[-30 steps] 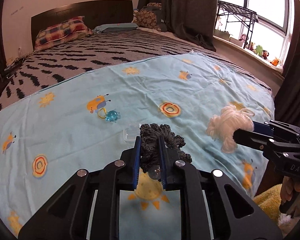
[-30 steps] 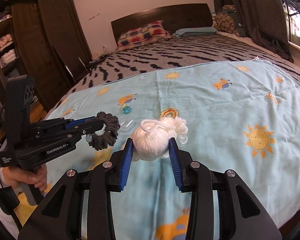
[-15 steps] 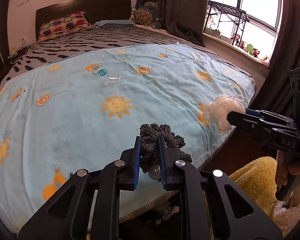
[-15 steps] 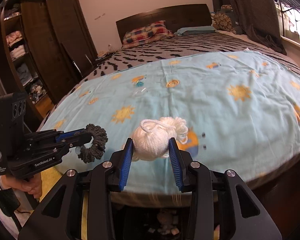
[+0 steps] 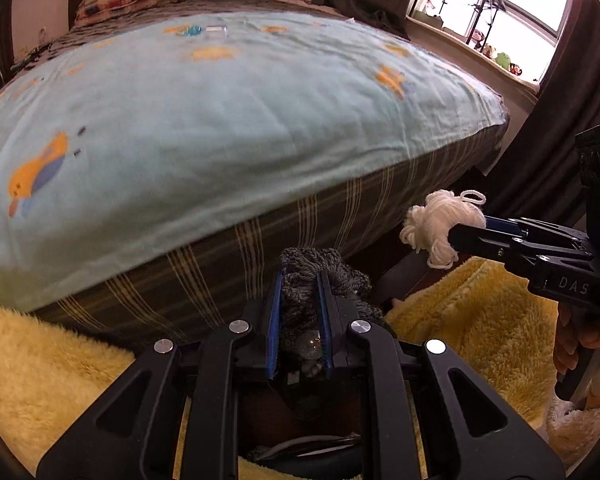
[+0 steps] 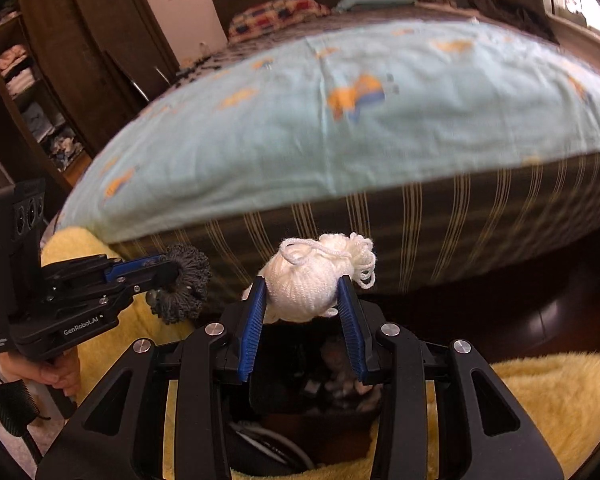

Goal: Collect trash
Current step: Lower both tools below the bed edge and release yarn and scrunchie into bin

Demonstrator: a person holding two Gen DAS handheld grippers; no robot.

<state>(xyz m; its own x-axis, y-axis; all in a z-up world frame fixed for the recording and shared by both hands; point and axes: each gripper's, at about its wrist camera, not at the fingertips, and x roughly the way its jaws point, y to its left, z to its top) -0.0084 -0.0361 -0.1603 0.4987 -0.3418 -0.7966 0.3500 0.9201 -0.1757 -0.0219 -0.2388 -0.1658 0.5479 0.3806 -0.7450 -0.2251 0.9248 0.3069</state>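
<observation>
My left gripper (image 5: 299,280) is shut on a dark grey yarn ring (image 5: 320,266) and holds it low in front of the bed's side; it also shows in the right wrist view (image 6: 168,270) with the grey yarn ring (image 6: 188,284). My right gripper (image 6: 302,284) is shut on a white yarn ball (image 6: 306,282), held beside the left one; in the left wrist view the white yarn ball (image 5: 440,224) shows at the right gripper's tip (image 5: 456,234). A dark bin with scraps (image 6: 332,384) lies below the right gripper, partly hidden.
The bed with a light blue printed sheet (image 5: 220,112) fills the background, its striped mattress side (image 5: 260,248) close ahead. A yellow fluffy rug (image 5: 480,332) covers the floor. A small blue item and a clear piece (image 5: 216,30) lie far up the sheet. A wardrobe (image 6: 60,60) stands left.
Both grippers have pulled back off the bed and dropped low, past the mattress edge, each still holding its yarn. The bed top has risen in both views.
</observation>
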